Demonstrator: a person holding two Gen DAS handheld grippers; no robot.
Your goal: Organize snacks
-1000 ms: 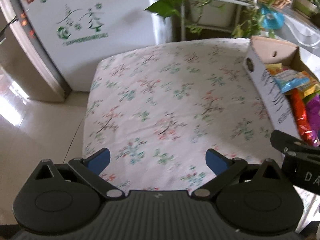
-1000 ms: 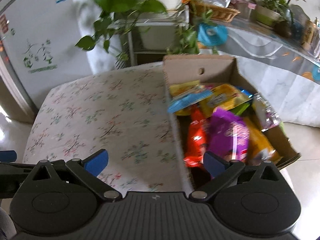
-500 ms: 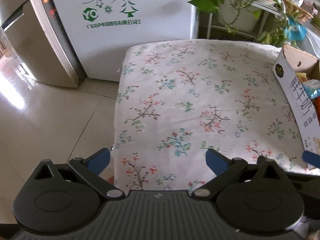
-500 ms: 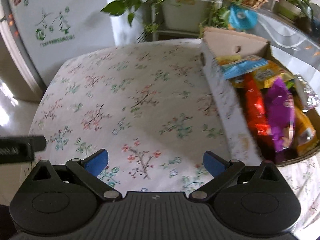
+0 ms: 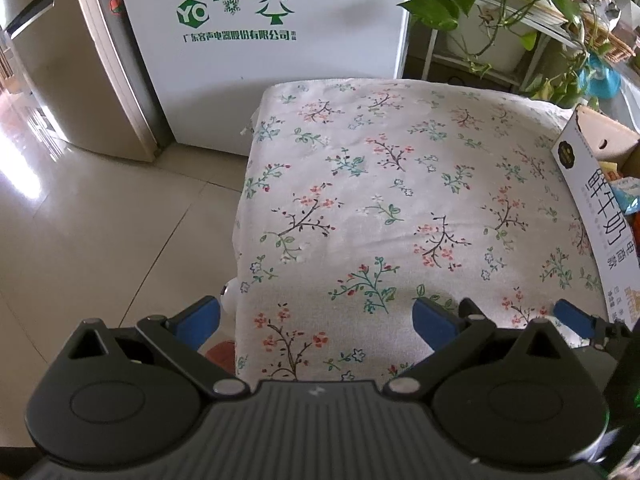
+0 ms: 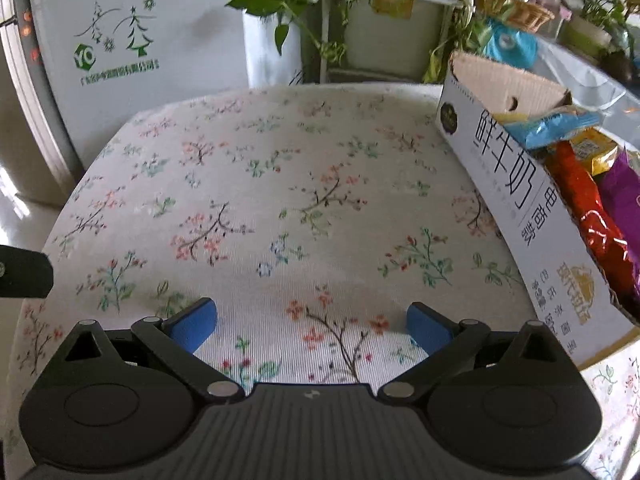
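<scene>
A white cardboard box (image 6: 520, 208) stands on the right side of the flower-print table (image 6: 280, 184). It holds several snack bags: a blue one (image 6: 556, 128), a red one (image 6: 592, 208), a purple one (image 6: 624, 200) and a yellow one (image 6: 596, 152). The box also shows at the right edge of the left wrist view (image 5: 600, 216). My right gripper (image 6: 312, 320) is open and empty, low over the table's front, left of the box. My left gripper (image 5: 316, 320) is open and empty over the table's front left edge.
A white fridge (image 5: 256, 40) and a steel cabinet (image 5: 60, 60) stand behind the table. A plant rack (image 6: 360, 20) with trailing leaves is at the back. Tiled floor (image 5: 100, 220) lies to the left of the table.
Both grippers have pulled back and to the left, away from the box. The box now sits further right in both views. Both stay open and empty.
</scene>
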